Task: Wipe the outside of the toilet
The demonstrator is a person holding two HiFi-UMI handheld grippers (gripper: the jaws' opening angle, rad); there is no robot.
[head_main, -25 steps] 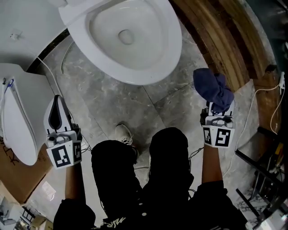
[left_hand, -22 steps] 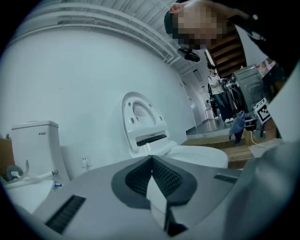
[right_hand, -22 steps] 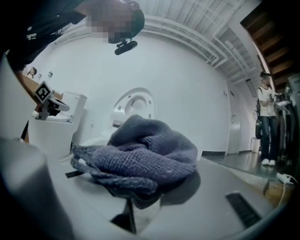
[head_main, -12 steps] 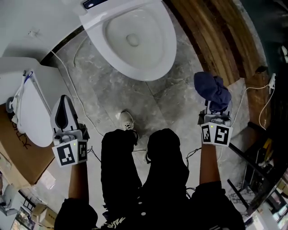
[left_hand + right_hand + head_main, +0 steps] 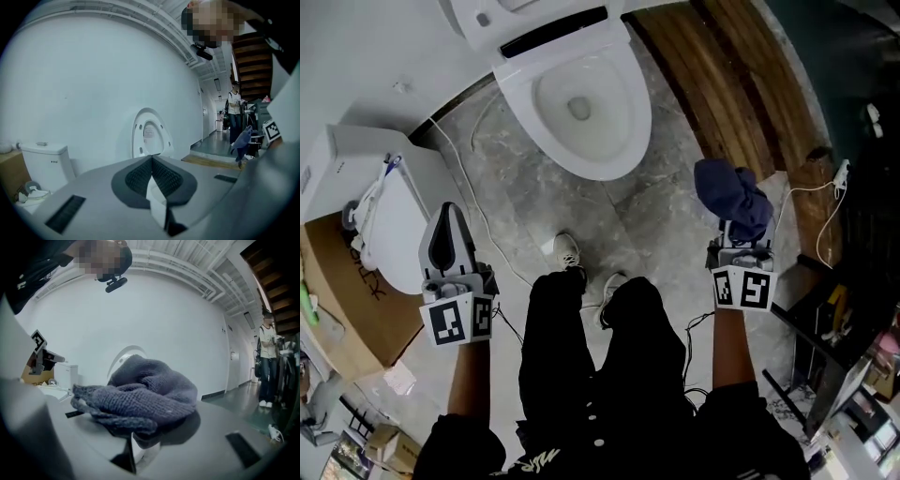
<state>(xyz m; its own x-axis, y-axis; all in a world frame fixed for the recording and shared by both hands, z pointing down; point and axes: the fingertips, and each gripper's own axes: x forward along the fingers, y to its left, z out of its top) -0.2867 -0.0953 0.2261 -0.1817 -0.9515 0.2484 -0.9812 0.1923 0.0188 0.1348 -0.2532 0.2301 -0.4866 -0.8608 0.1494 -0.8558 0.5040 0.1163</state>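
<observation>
Standing back from toilet (image 5: 623,150), not touching it.
Pinching blue cloth (image 5: 733,192) in right gripper (image 5: 739,225), jaws shut tight on it, right of toilet, well apart.
Holding left gripper (image 5: 447,230) left of toilet, jaws pressed together, nothing between.
Judging wiping not started; leaving whole outside to do.
Reading no brand or words; spotting blurry print on cardboard box (image 5: 337,281), left of toilet.
</observation>
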